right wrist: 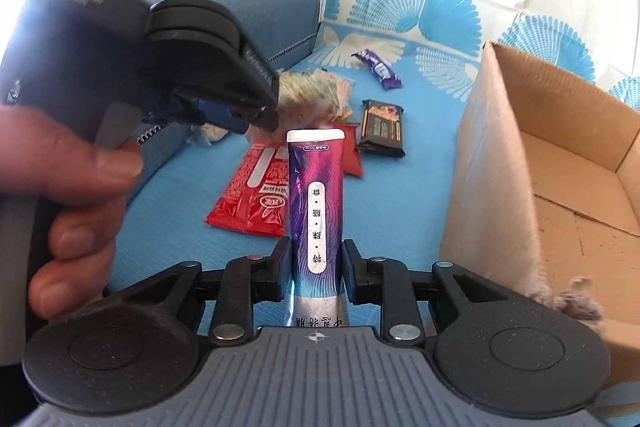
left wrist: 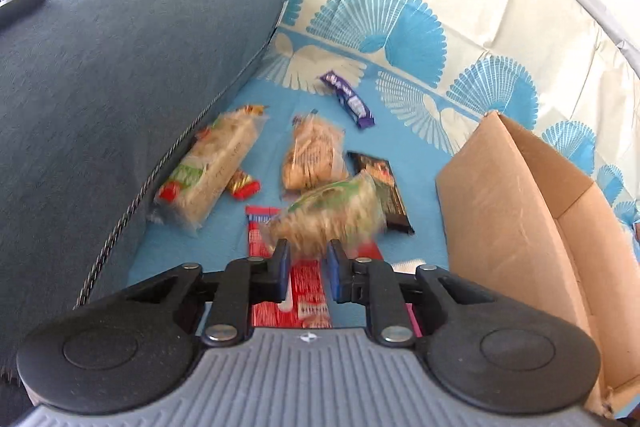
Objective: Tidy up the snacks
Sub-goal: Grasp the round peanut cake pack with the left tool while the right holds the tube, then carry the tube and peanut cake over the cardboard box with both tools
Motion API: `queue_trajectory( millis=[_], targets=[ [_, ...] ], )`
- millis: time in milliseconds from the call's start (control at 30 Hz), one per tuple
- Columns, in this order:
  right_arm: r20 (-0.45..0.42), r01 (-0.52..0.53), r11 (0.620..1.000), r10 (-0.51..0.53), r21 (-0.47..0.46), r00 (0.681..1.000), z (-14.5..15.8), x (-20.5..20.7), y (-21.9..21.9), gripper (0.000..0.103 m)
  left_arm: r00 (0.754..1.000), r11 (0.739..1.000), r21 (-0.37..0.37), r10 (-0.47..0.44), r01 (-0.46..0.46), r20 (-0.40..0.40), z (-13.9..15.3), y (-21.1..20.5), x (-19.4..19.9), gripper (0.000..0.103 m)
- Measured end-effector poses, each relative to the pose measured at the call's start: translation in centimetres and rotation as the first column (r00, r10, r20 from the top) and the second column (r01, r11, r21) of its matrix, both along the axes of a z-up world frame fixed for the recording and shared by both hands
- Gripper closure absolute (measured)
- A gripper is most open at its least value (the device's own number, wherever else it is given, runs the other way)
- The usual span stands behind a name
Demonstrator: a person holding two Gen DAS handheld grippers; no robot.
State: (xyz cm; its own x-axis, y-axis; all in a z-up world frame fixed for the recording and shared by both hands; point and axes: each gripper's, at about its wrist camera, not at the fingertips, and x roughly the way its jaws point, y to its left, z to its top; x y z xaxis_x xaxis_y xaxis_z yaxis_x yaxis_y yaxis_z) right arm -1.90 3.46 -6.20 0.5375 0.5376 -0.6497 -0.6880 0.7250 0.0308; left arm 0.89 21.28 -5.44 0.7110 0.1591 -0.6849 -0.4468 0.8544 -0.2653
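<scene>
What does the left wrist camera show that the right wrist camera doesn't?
Only the left wrist view shows the long clear cracker pack lying beside the sofa cushion, and the small red-gold candy next to it.

Only the right wrist view shows the purple stick packet clamped in the right tool, and the person's hand holding the left tool.

Both show the cardboard box, the purple chocolate bar, the dark chocolate bar and the red packets.
</scene>
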Motion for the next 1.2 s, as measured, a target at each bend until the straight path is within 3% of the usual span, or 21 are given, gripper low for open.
queue_trajectory(
  millis=[33,100,167,200,433,533,600,733,833,900,1033,1133,1200],
  targets=[
    [0.005,0.001,1.000,-0.001,0.000,1.000,0.1,-0.2,-0.1,0.076,1.000,1.000,-0.018,-0.002,0.002,-0.008,0.0,-0.1,-0.2,0.072],
    [0.007,0.006,1.000,-0.006,0.002,1.000,0.4,-0.5,-0.5,0.076,1.000,0.999,-0.038,0.007,-0.007,0.004,0.2,0.0,-0.8,0.044],
    [0.004,0.007,1.000,-0.007,0.000,1.000,0.5,-0.6,-0.8,0.076,0.999,0.999,-0.041,0.021,-0.020,0.028,0.4,0.1,-1.3,0.024],
    [-0.001,0.008,1.000,-0.008,-0.003,1.000,0.5,-0.6,-0.8,0.076,0.999,0.999,-0.050,0.023,-0.021,0.036,0.4,0.2,-1.3,0.019],
    [-0.097,-0.026,0.997,0.019,-0.070,0.995,-0.8,-0.3,-0.7,0.075,1.000,0.996,-0.091,0.014,-0.012,0.022,-0.3,0.8,-0.2,0.016],
    [-0.153,-0.034,0.996,0.022,-0.077,0.988,-1.2,0.0,-0.5,0.075,0.999,0.994,-0.102,-0.050,0.049,-0.008,-0.8,0.7,1.2,0.010],
    [-0.194,-0.026,0.996,0.010,-0.081,0.981,-1.7,0.2,-0.5,0.075,0.988,0.988,-0.065,-0.146,0.142,-0.058,-1.0,0.1,2.8,0.008],
    [-0.270,-0.007,0.997,-0.015,-0.081,0.963,-2.1,0.5,-0.6,0.075,0.949,0.952,0.081,-0.283,0.296,-0.137,-1.6,-1.8,5.0,0.001],
    [-0.285,-0.003,0.997,-0.019,-0.078,0.958,-2.2,0.5,-0.7,0.075,0.925,0.931,0.077,-0.340,0.357,-0.171,-2.9,-2.7,6.0,0.001],
    [-0.290,-0.005,0.997,-0.017,-0.076,0.957,-2.2,0.5,-0.8,0.075,0.915,0.923,0.084,-0.355,0.376,-0.192,-3.7,-3.3,6.4,0.001],
    [-0.286,-0.009,0.997,-0.013,-0.077,0.958,-2.2,0.8,-0.7,0.075,0.907,0.897,0.200,-0.346,0.395,-0.239,-4.7,-5.0,7.0,0.001],
    [-0.281,-0.009,0.997,-0.013,-0.078,0.960,-2.3,0.8,-0.7,0.075,0.909,0.885,0.235,-0.355,0.402,-0.221,-4.6,-5.3,6.7,0.018],
    [-0.277,-0.008,0.997,-0.014,-0.079,0.961,-2.2,0.9,-0.5,0.075,0.916,0.889,0.240,-0.345,0.389,-0.205,-4.3,-5.1,6.5,0.019]
  ],
)
